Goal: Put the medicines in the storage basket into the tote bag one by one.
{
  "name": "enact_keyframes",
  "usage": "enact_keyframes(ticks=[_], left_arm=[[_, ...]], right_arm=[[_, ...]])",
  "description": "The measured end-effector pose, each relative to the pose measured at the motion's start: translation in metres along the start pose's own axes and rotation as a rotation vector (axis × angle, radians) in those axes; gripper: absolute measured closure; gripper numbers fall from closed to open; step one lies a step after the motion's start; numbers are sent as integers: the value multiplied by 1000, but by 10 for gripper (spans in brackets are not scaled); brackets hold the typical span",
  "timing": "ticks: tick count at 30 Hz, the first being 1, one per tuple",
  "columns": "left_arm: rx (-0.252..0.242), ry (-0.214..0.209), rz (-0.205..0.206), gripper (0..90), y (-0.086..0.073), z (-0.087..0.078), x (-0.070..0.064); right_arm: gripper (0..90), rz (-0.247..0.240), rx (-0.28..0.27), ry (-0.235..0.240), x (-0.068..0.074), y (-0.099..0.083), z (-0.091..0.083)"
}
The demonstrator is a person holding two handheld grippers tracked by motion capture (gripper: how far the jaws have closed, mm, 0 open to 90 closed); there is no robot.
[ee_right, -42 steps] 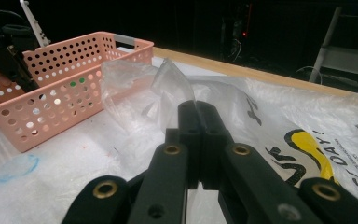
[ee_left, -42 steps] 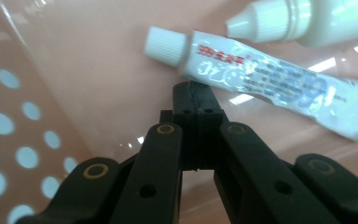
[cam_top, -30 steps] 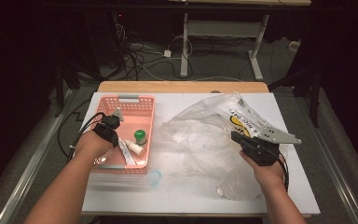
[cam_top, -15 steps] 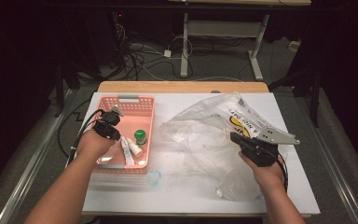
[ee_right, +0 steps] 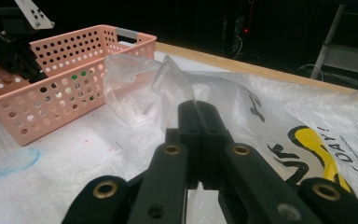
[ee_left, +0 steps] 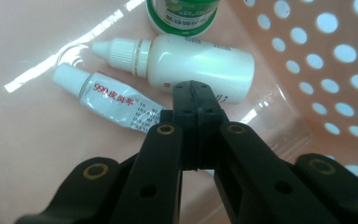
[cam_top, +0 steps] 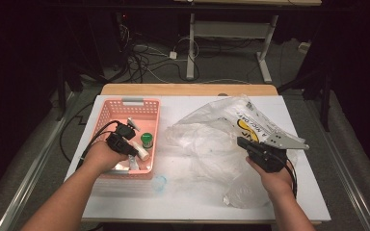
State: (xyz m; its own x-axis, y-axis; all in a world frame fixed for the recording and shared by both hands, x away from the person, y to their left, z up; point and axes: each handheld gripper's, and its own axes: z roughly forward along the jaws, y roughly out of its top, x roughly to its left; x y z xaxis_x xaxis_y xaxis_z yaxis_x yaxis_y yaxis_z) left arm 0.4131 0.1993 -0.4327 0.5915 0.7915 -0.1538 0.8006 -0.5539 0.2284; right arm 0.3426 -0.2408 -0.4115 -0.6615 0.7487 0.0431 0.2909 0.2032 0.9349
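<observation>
The left gripper (ee_left: 196,100) was held low inside the pink basket (cam_top: 107,115), its jaws pressed together with nothing seen between them, tips poised over the white dropper bottle (ee_left: 186,65) and the small ointment tube (ee_left: 107,100). The two lay side by side on the basket floor, caps toward 9 o'clock in the left gripper view, with a green-capped jar (ee_left: 182,14) just beyond them at 12 o'clock. Such a pose was judged to suit a pick from the basket — the jaws would have to be opened first.

The right gripper (ee_right: 198,116) was clenched on a raised fold of the clear plastic bag (ee_right: 172,86), which was drawn up into a peak above the tips; the hold was judged to keep the bag's mouth lifted for loading. In the high view the bag (cam_top: 212,144) was spread across the white table (cam_top: 183,202), at 3 o'clock from the basket.

Inside the basket little room was left: its perforated wall stood near the bottle on the 3 o'clock side. Between basket and bag a strip of bare table lay open — a blue ring mark (ee_right: 16,161) was seen there.
</observation>
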Motion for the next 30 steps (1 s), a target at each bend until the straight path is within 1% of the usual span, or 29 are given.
enact_keyframes(ticks=[4, 6, 10, 13, 15, 20, 23, 25, 28, 30], left_arm=[[7, -18, -15, 874, 3, 0, 2], [14, -20, -15, 874, 3, 0, 1], [71, -15, 5, 874, 1, 6, 0], [55, -13, 4, 874, 3, 5, -1], [55, -11, 7, 874, 5, 7, -3], [85, -5, 26, 874, 9, 12, -6], [126, 28, 35, 873, 9, 14, -6], [148, 52, 39, 873, 8, 14, -4], [172, 90, 37, 873, 4, 15, 2], [174, 101, 27, 873, 2, 14, 6]], right_arm=[[900, 1, 3, 1, 0, -1, 1], [900, 4, 6, 1, 0, -1, 1], [900, 3, 5, 3, 0, -1, 1], [900, 3, 7, 3, 0, -1, 1], [900, 1, 9, 4, 0, -2, 2], [900, 1, 9, 4, 1, -2, 2], [900, 3, 11, 3, 0, -2, 2], [900, 4, 10, 3, 0, -2, 2], [900, 6, 7, 1, 0, -1, 1], [900, 4, 7, 2, 0, -2, 1]])
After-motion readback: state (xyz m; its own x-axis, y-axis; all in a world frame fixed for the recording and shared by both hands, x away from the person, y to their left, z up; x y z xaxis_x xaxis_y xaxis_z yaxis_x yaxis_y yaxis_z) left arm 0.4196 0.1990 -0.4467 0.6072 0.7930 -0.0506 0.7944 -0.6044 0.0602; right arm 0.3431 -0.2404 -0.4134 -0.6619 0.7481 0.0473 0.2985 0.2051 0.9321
